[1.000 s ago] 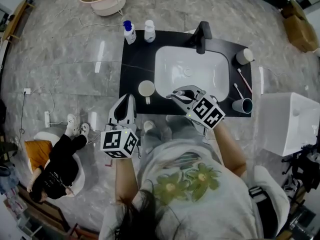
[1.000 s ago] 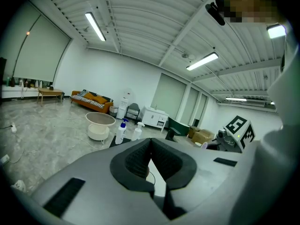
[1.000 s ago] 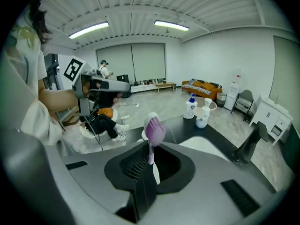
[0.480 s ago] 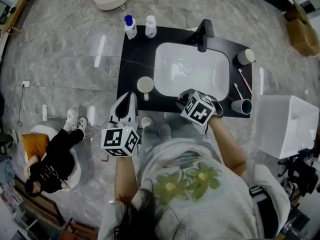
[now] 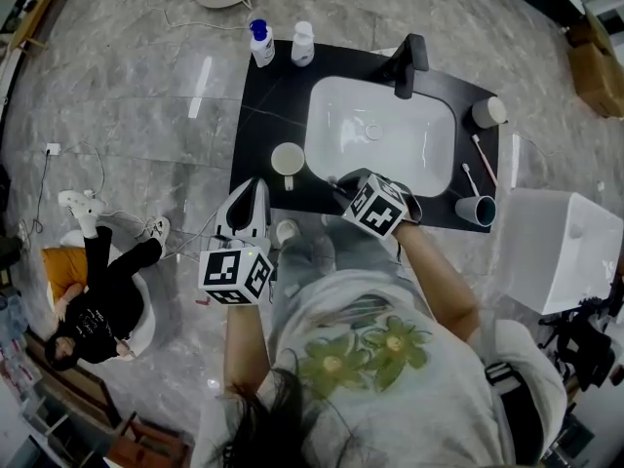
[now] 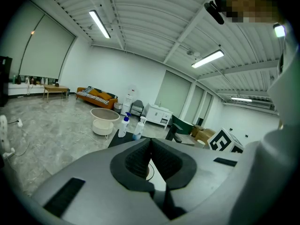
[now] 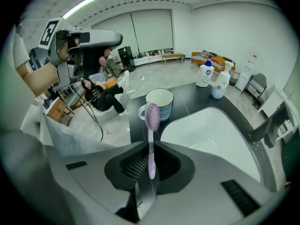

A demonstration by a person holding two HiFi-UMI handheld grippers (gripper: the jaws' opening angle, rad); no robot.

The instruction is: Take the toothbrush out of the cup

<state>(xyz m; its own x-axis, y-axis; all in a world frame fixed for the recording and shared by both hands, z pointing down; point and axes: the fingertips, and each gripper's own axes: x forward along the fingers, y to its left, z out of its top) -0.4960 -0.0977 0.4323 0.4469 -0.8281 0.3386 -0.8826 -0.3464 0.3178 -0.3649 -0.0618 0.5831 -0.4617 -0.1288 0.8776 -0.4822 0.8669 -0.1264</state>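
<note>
Pinching a pink toothbrush (image 7: 151, 125) by its handle, the right gripper (image 7: 150, 149) has its jaws nearly together on it; the bristle head stands upright at the centre of the right gripper view, outside the white cup (image 7: 159, 103) that shows just behind it; in the head view that cup sits on the black counter (image 5: 261, 105), left of the sink (image 5: 380, 135) near mid-frame; the left gripper (image 6: 151, 142) has its jaws closed together, holding nothing.
</note>
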